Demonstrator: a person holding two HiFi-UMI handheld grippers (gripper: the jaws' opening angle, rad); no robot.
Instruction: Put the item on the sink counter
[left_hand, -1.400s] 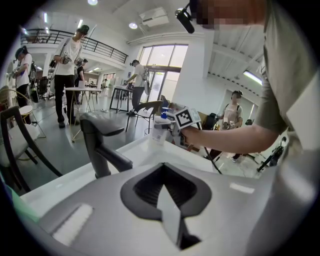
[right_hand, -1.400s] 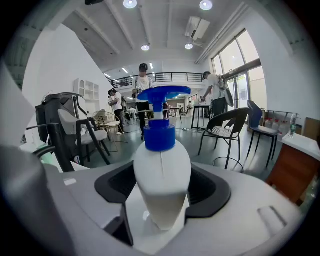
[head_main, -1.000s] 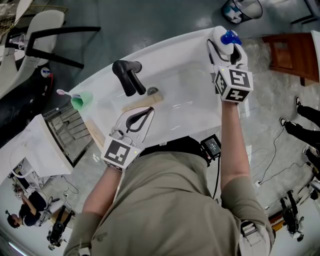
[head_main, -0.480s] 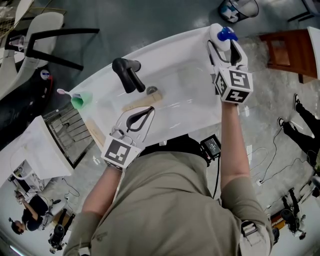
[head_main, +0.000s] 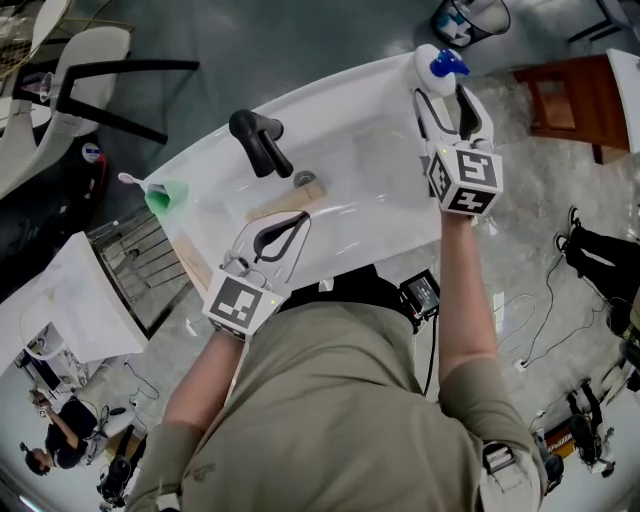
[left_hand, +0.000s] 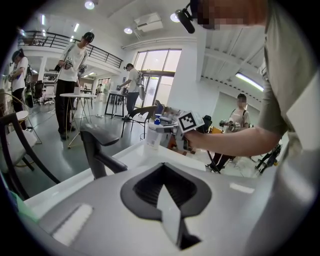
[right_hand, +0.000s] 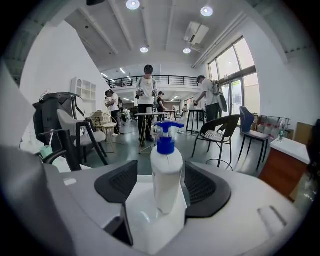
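Flagging tip risk: right gripper (head_main: 452, 103) released, jaws apart, pump bottle (right_hand: 166, 172) upright between them, on worktop (head_main: 380, 95) corner near edge. Right pad almost touching bottle; skewed pull-back could snag and topple it. Left gripper (head_main: 297, 222) clenched, empty, well apart.

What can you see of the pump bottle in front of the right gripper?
The pump bottle is white and plastic-looking, with a rounded shoulder and a blue pump head. It stands upright on the white sink counter, near the counter's right end. It sits between the right gripper's parted jaws, and neither pad clearly touches it. Only the counter is seen to bear it.
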